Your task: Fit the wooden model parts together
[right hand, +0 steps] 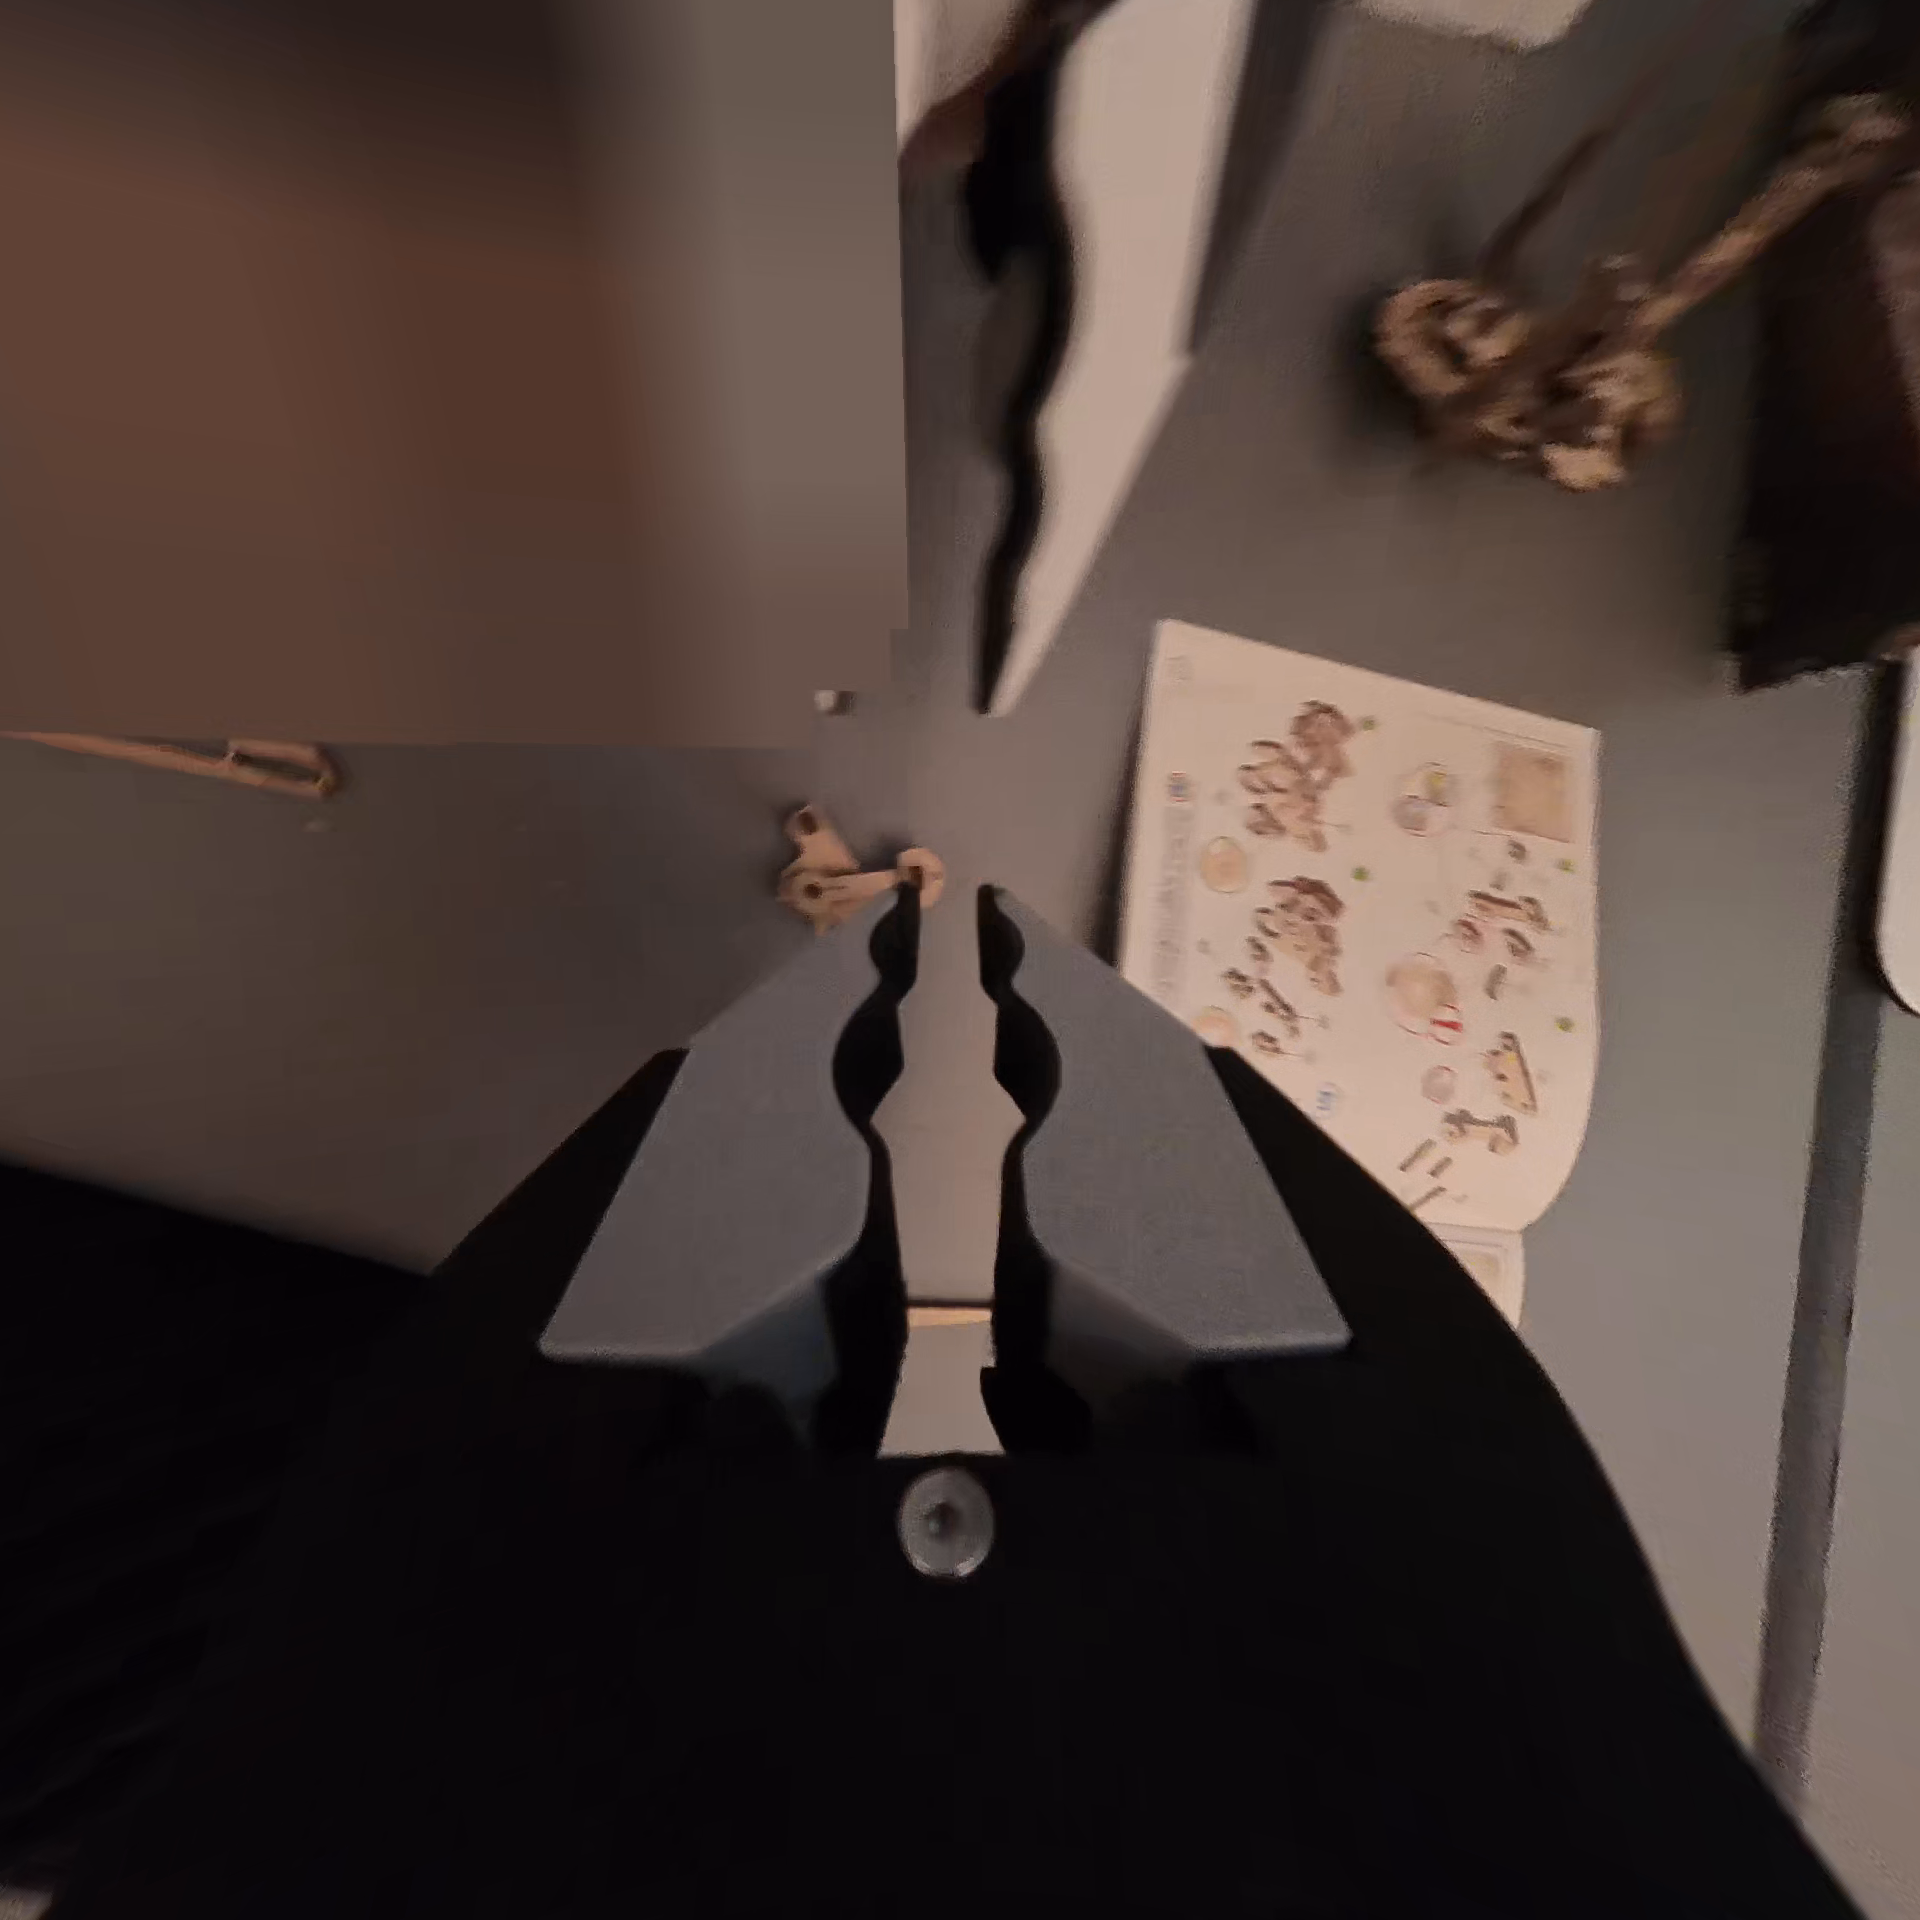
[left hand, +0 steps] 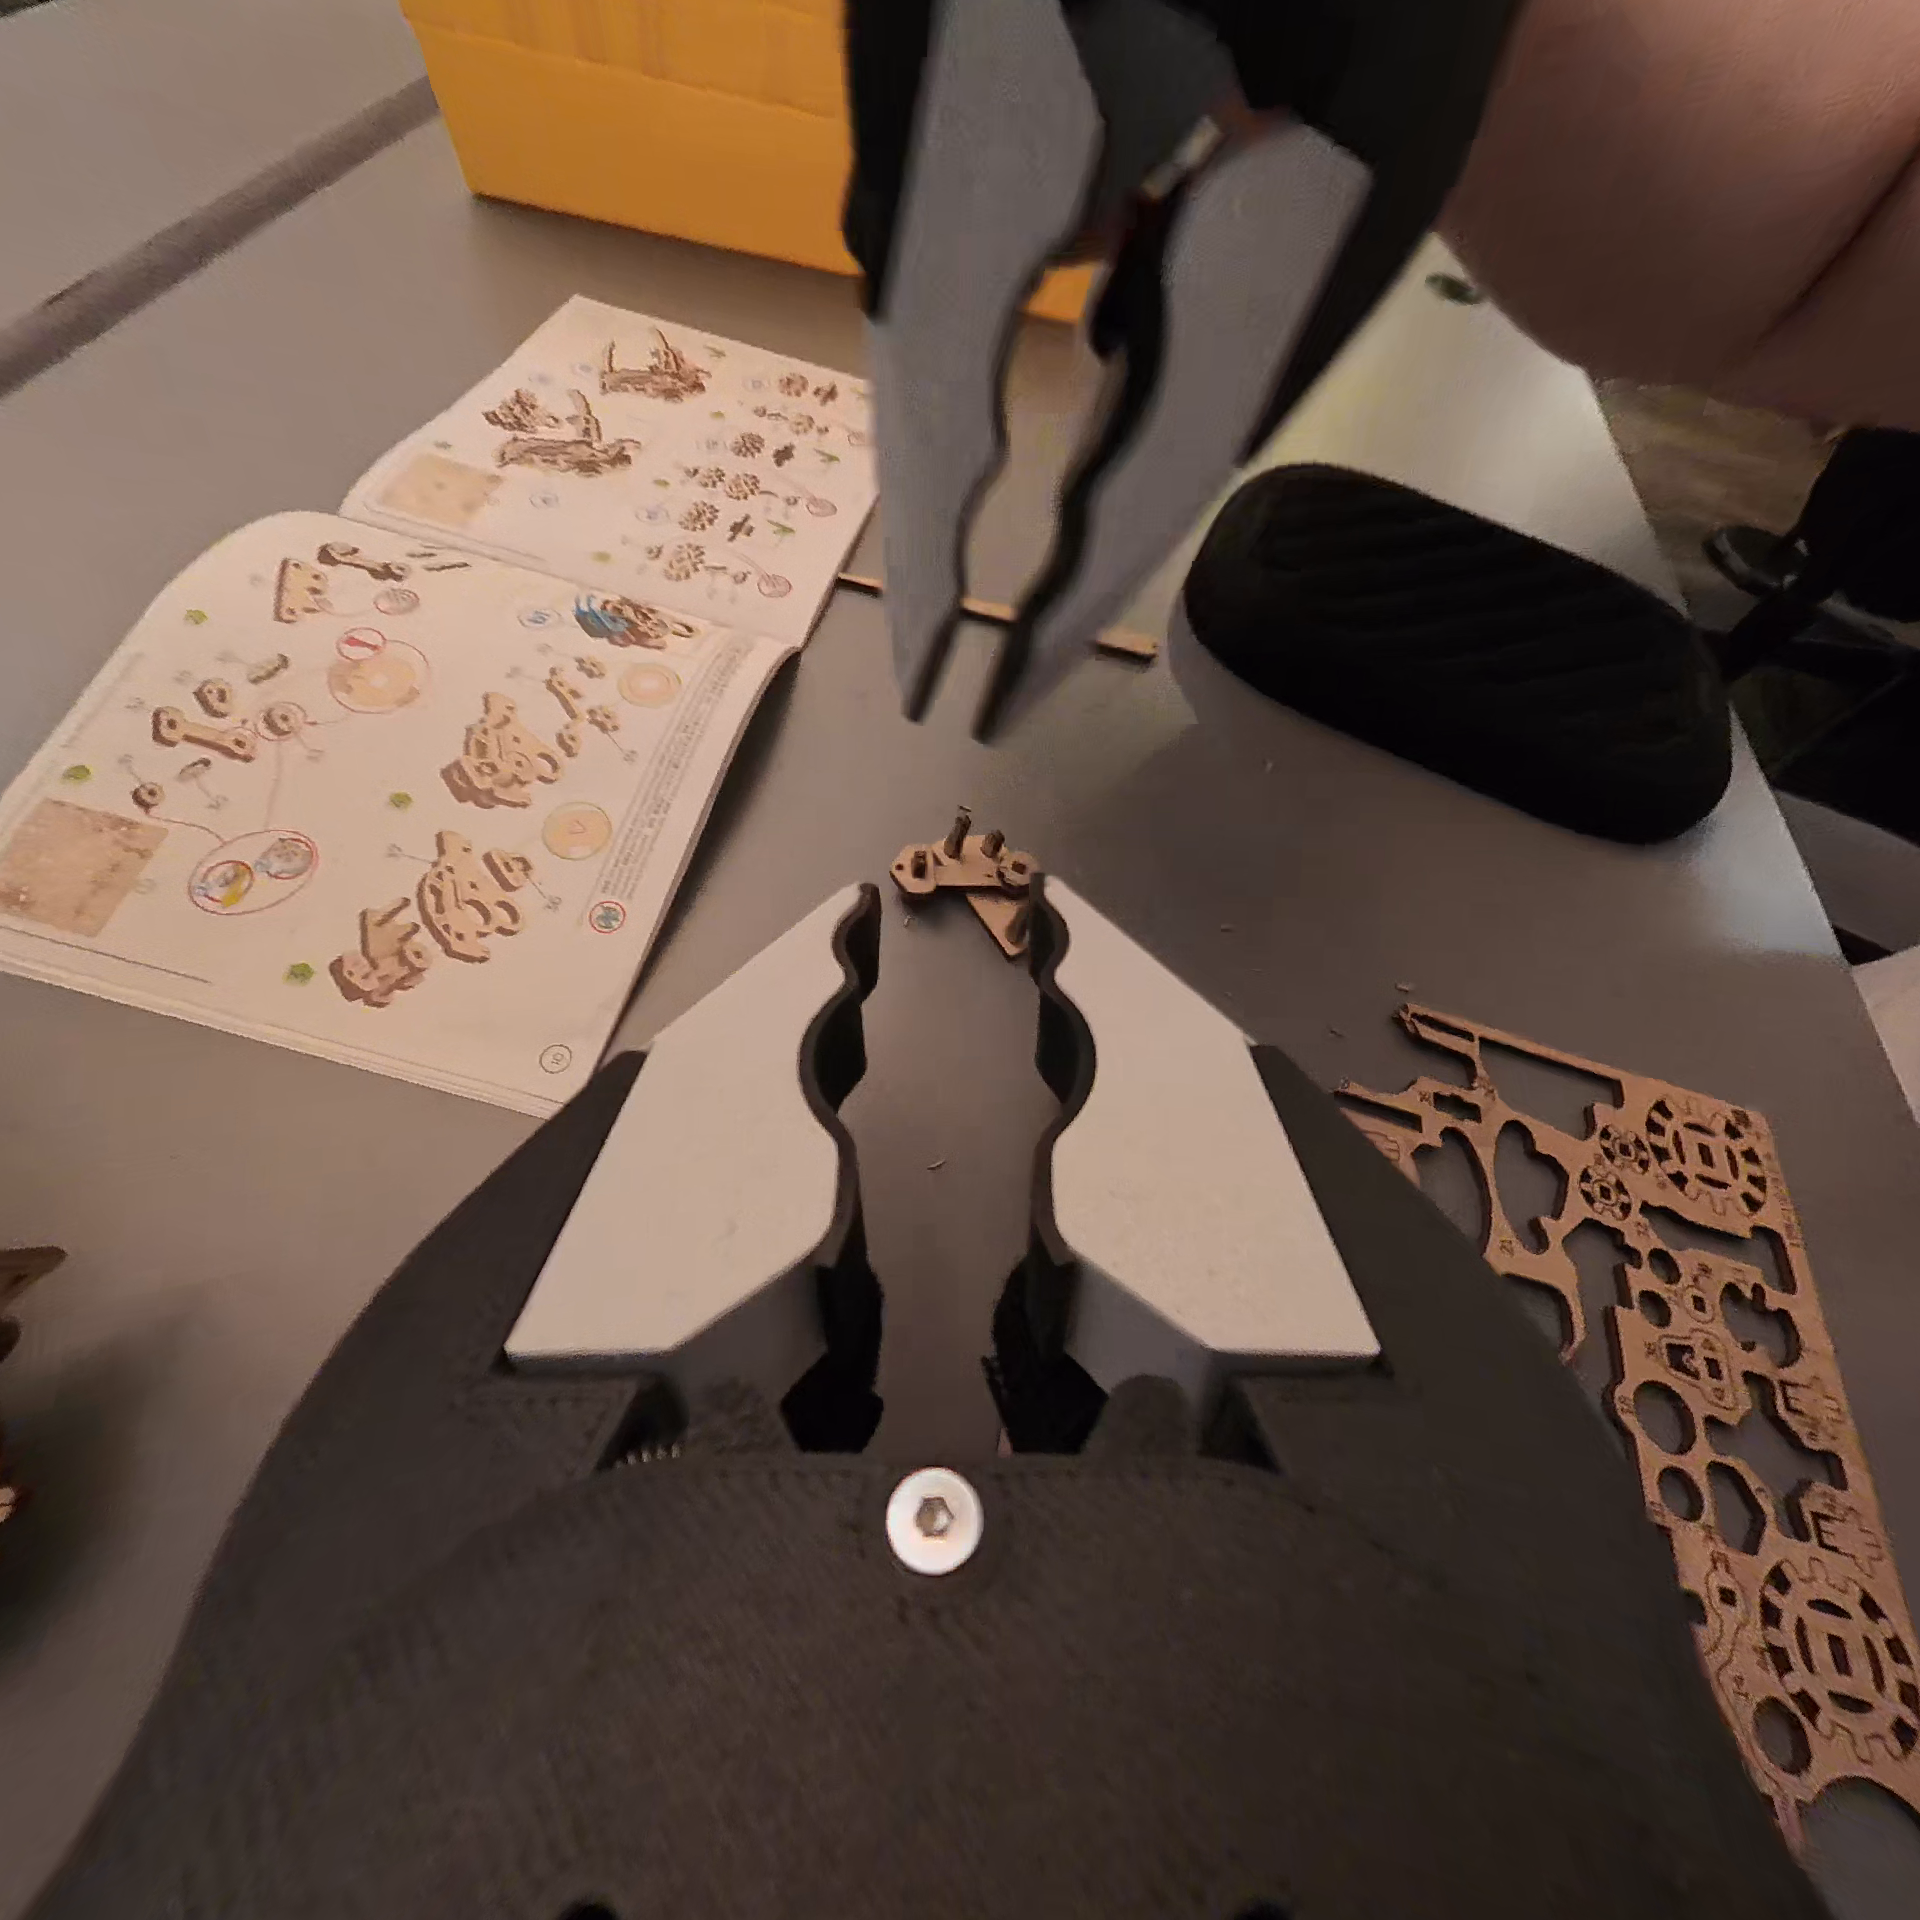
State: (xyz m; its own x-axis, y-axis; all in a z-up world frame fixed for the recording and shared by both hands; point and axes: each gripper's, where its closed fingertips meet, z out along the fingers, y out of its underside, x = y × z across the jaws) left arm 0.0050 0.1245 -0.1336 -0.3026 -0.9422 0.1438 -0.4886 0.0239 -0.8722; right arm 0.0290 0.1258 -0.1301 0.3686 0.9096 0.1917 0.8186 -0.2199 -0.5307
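Note:
A small wooden sub-assembly (left hand: 966, 878) with short pegs standing up lies on the grey table (left hand: 1039, 1039). My left gripper (left hand: 956, 899) is open and empty, its tips just short of the piece on either side. My right gripper (left hand: 948, 719) comes down from above and hovers over the piece, its jaws a narrow gap apart and empty. In the right wrist view the piece (right hand: 826, 878) lies just left of my right gripper (right hand: 948, 896), and one left fingertip (right hand: 1049, 436) shows at the top, blurred.
An open instruction booklet (left hand: 416, 727) lies to the left. A punched-out wooden parts sheet (left hand: 1683, 1299) lies to the right. A yellow box (left hand: 644, 125) stands at the back. A black chair seat (left hand: 1455, 644) is past the table edge. A partly built wooden model (right hand: 1527, 384) is blurred. Left and right tips are no more than a few centimetres apart.

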